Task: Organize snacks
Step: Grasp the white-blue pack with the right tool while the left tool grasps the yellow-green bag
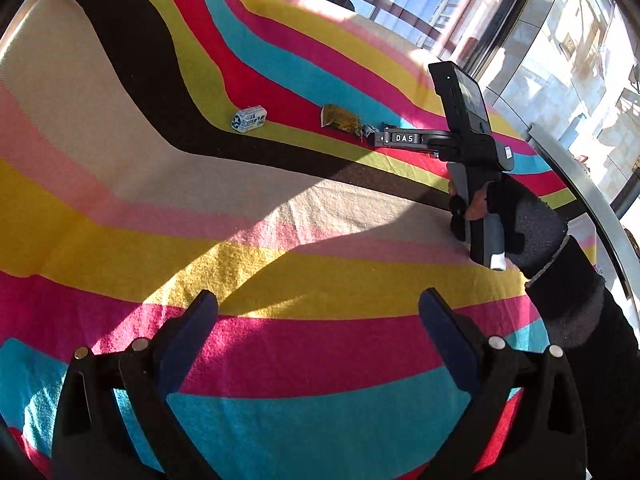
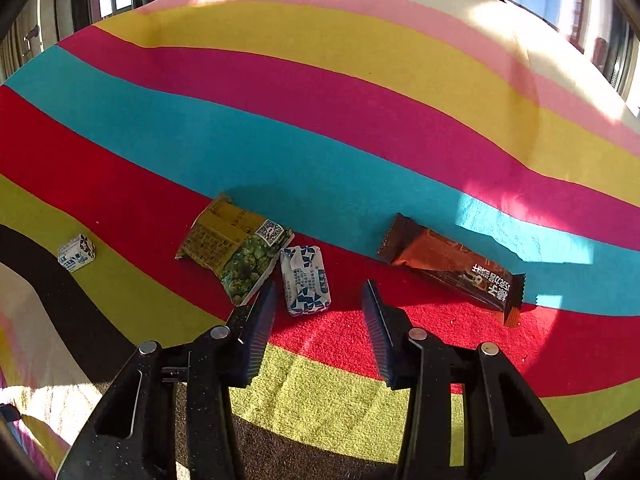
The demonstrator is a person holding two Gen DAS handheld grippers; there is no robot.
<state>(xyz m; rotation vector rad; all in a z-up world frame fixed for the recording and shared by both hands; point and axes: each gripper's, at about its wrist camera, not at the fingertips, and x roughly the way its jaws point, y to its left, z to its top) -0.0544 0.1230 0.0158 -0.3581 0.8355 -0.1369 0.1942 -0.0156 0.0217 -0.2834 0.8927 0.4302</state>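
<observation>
Striped cloth [image 2: 320, 152] carries four snack packets while the right gripper [image 2: 319, 312] hovers part-open, empty, and the left gripper [image 1: 318, 316] gapes wide.

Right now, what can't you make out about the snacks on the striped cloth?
- Left wrist view: the right claw covers the small white-and-blue packet; the brown bar is hidden behind it.
- Left wrist view: the yellow-green packet is too small to read.
- Right wrist view: the brown bar print is inverted, unreadable.

Small box [image 2: 77, 253] far left; pouch [image 2: 232, 249] touching packet [image 2: 305, 280]; bar [image 2: 452, 264] right.
</observation>
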